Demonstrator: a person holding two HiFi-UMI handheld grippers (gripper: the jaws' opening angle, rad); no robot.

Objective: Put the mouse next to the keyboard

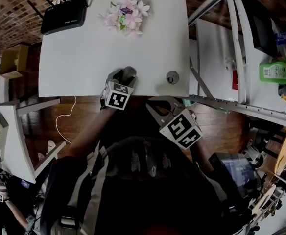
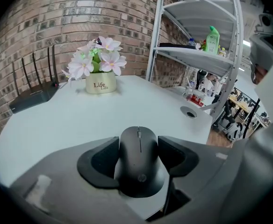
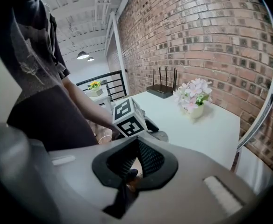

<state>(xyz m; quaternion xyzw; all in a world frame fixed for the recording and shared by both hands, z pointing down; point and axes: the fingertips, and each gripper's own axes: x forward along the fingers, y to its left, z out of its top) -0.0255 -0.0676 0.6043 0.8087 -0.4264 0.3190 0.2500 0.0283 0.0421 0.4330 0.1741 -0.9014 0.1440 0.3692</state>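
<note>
At the near edge of the white table [image 1: 84,53], the left gripper [image 1: 125,76] clamps the black mouse [image 2: 139,164]; the right gripper [image 3: 135,161] hangs off the table, jaws together, empty.

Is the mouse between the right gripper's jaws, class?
No: the mouse sits between the left gripper's jaws, while the right gripper's jaws are together with nothing between them.

Plain white table [image 1: 84,58] against a brick wall [image 2: 57,13], black router [image 1: 63,16] with antennas up in the far left corner, pot of pinkish flowers [image 1: 126,12] along the back edge, round cable hole [image 1: 172,77] near the front, green bottle [image 2: 212,40] on the metal shelf [image 2: 192,54] alongside.
</note>
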